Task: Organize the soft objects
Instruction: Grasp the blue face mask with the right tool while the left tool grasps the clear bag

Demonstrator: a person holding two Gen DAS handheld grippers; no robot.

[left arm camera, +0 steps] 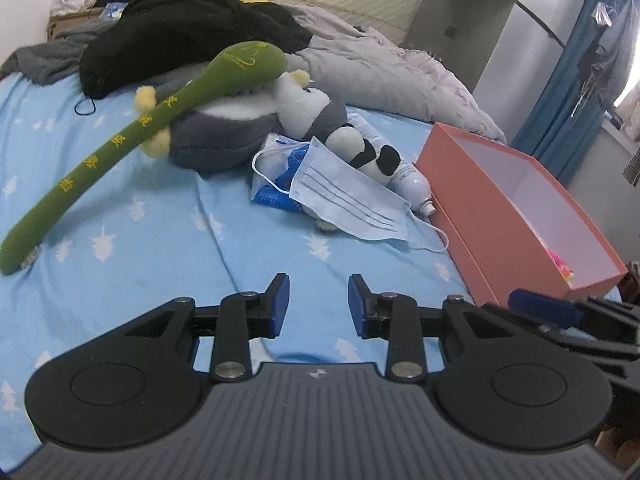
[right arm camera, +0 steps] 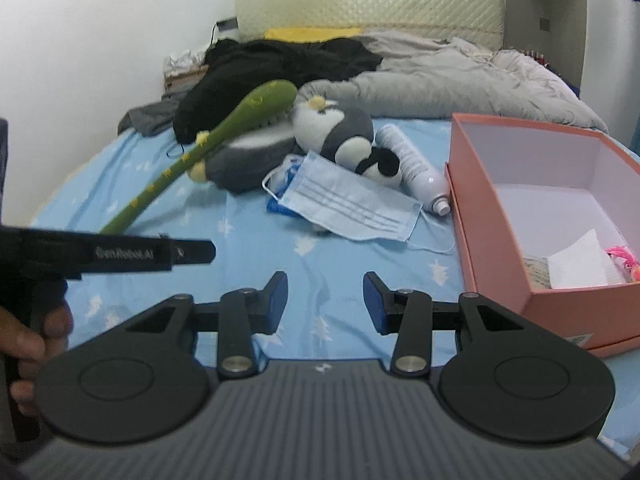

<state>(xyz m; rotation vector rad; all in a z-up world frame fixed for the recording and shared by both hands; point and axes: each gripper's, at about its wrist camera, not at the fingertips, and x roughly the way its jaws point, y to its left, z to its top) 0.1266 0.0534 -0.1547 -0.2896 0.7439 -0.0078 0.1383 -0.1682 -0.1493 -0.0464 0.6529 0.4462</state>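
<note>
Toys and soft stuff sit in front of you on the blue bed sheet [left arm camera: 160, 240]. Left cam first: your left gripper [left arm camera: 319, 304] hangs over bare sheet w/ its jaws apart and nothing between them. The long green plush [left arm camera: 132, 136] leans across the grey penguin toy [left arm camera: 240, 128], its thin end down on the sheet at the left. A little panda toy [left arm camera: 370, 150] lies next to the penguin, touching a white spray bottle [left arm camera: 412, 180]. The blue face mask [left arm camera: 348, 196] lies flat in front of the panda, partly on a blue plastic packet [left arm camera: 276, 176]. The pink box [left arm camera: 500, 204] sits to the right, open on top, just beside the bottle's cap. Black clothes [left arm camera: 180, 32] and a grey blanket [left arm camera: 380, 72] are piled farther back. Right cam next: your right gripper [right arm camera: 325, 304] also has its jaws apart, empty, over the sheet. You see the same green plush [right arm camera: 224, 132] on the penguin [right arm camera: 332, 128], the panda [right arm camera: 378, 162], the bottle [right arm camera: 416, 168] and the mask [right arm camera: 348, 204] in the middle. The box [right arm camera: 480, 224] is close on the right, w/ white paper [right arm camera: 580, 264] and a small pink thing [right arm camera: 622, 256] inside at the near end. At the left edge your left hand [right arm camera: 28, 344] holds the other tool, its black arm sticking out over the sheet.
</note>
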